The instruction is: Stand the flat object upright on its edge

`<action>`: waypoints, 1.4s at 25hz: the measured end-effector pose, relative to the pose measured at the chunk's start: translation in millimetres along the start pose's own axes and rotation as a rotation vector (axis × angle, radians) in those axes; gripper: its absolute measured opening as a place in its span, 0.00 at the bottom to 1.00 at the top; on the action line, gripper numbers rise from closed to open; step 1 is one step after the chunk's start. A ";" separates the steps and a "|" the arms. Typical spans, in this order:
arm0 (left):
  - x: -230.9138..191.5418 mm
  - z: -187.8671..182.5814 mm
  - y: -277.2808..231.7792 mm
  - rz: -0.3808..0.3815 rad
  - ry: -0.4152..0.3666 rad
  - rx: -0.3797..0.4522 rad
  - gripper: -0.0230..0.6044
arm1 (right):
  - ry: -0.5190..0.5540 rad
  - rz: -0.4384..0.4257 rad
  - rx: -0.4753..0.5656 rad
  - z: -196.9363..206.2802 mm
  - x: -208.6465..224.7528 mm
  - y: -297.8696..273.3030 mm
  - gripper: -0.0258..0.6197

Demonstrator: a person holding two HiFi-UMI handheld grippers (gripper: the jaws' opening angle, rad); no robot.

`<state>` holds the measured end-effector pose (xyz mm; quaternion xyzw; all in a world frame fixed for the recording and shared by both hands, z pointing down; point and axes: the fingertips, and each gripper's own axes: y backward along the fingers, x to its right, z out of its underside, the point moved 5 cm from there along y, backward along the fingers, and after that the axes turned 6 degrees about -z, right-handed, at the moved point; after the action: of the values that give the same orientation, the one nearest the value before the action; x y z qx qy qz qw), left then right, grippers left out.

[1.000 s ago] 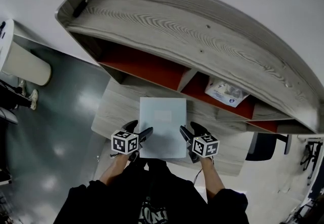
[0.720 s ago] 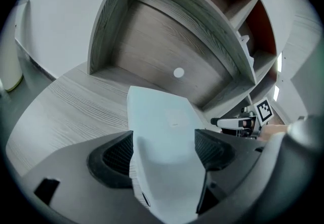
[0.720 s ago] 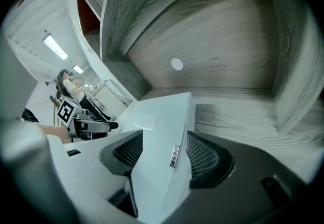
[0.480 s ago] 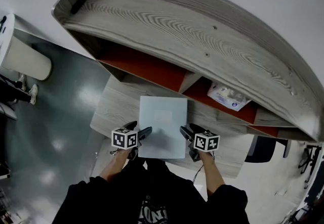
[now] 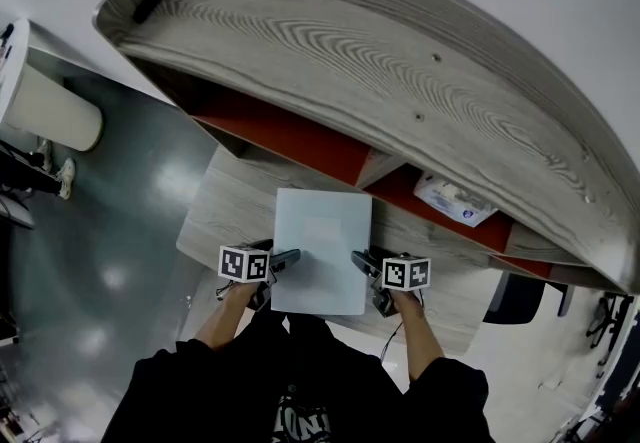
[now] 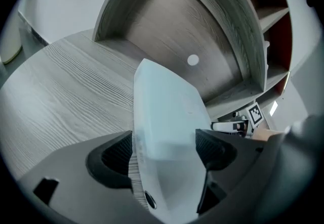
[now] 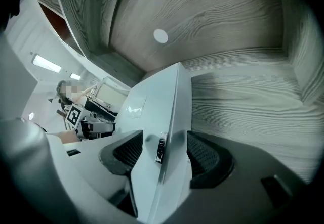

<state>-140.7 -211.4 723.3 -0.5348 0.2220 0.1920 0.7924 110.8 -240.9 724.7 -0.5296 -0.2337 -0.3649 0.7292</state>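
**Pale blue flat case clamped by both grippers at its near end, over the desk**

The left gripper is closed on the case's left edge and the right gripper on its right edge, so the case runs forward from both sets of jaws, between the two tools. It is judged light and stiff, with smooth plastic faces that may slip. A small latch sits between the right jaws; a hold just beside it would be safer.
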 end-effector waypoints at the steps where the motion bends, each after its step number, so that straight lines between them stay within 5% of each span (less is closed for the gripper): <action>1: -1.5 0.2 -1.9 0.004 0.011 -0.006 0.64 | -0.005 -0.001 -0.006 0.2 1.4 -1.2 0.42; 9: -8.2 -2.6 -16.3 0.077 0.083 -0.074 0.64 | -0.129 -0.081 -0.029 3.3 10.0 -7.9 0.43; 18: -10.3 -4.2 -16.1 0.089 0.080 -0.109 0.63 | -0.215 -0.147 0.014 8.3 14.3 -10.9 0.45; 35: 3.0 -39.9 15.0 0.089 -0.166 -0.094 0.61 | -0.175 -0.095 0.117 6.9 -24.7 2.2 0.45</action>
<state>-152.2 -243.2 697.0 -0.5432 0.1701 0.2809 0.7727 97.4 -227.0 707.7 -0.5043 -0.3421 -0.3371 0.7176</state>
